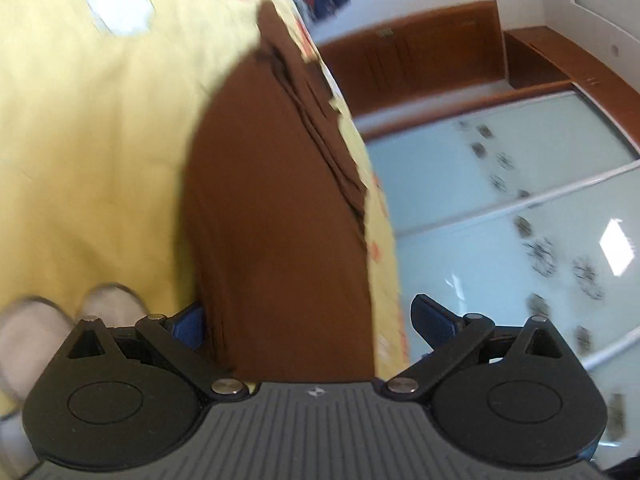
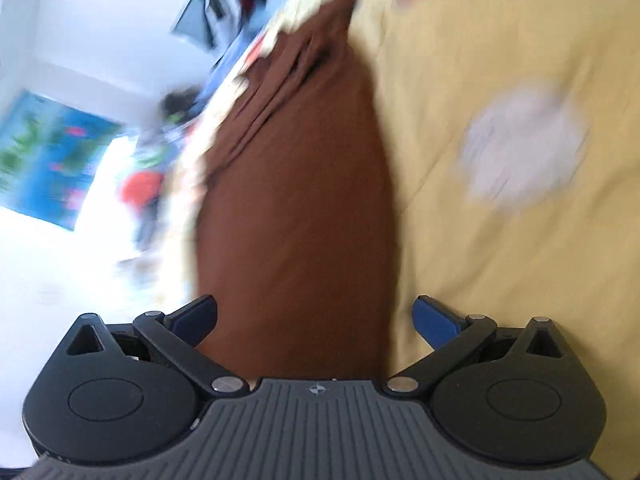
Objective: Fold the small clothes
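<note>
Brown garment [image 1: 276,216] lies on the yellow bedsheet [image 1: 88,152], near the sheet's edge, running away from both cameras; loose pleats bunch at its far end. Both views motion-blurred.

Left gripper [image 1: 308,320]: jaws spread wide, straddling the garment's near end, nothing pinched. One blue pad [image 1: 434,322] stands clear off the cloth's side.

Right gripper [image 2: 314,320]: likewise spread, cloth between the jaws but not clamped.

Judgement: both tools are set over one end so a paired pinch can lift that edge evenly for a fold.

Beyond the sheet: glass wardrobe doors [image 1: 500,208].
</note>
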Action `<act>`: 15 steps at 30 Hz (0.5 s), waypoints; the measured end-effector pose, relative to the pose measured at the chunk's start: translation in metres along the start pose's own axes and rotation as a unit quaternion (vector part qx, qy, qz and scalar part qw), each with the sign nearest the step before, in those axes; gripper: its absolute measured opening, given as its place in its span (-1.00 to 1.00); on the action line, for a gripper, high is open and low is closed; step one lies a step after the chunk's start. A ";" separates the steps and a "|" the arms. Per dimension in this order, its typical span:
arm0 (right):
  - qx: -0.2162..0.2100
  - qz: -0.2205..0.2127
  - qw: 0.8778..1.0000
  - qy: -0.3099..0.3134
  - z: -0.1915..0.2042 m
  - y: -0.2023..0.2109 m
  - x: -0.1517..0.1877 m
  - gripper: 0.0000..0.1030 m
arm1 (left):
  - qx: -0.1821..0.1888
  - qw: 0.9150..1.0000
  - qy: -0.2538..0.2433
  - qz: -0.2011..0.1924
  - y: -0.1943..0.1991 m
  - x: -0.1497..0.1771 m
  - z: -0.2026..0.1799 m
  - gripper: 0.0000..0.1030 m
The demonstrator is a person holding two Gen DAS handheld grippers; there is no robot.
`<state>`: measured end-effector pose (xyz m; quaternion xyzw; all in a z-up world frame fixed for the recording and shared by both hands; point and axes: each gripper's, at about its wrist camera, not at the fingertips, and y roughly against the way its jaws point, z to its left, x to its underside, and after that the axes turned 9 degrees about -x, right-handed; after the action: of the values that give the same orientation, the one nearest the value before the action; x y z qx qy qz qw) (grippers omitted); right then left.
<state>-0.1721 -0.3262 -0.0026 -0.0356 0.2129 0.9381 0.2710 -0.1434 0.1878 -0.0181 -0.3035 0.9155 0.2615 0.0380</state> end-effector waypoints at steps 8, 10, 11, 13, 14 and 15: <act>-0.014 0.021 1.000 0.007 0.008 -0.022 0.010 0.67 | -0.016 0.999 0.022 0.038 -0.014 -0.009 0.000 0.27; 0.001 0.022 1.000 0.007 0.006 -0.023 0.009 0.20 | -0.053 0.997 0.025 0.051 -0.015 -0.008 0.004 -0.19; 0.012 0.025 1.000 0.007 0.004 -0.024 0.010 -0.13 | -0.063 0.996 0.027 0.053 -0.012 -0.008 0.006 -0.28; 0.020 0.028 0.999 0.000 -0.002 -0.025 0.002 -0.31 | -0.064 0.996 0.030 0.050 -0.010 -0.008 0.010 -0.31; 0.017 0.028 0.999 -0.006 -0.004 -0.024 0.002 -0.32 | -0.066 0.996 0.030 0.047 -0.008 -0.009 0.010 -0.31; 0.014 0.027 0.999 -0.010 -0.007 -0.022 0.003 -0.32 | -0.069 0.996 0.029 0.042 -0.006 -0.010 0.010 -0.31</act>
<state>-0.1630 -0.3107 -0.0179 -0.0164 0.2243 0.9422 0.2482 -0.1328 0.1943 -0.0265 -0.2743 0.9080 0.3159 -0.0209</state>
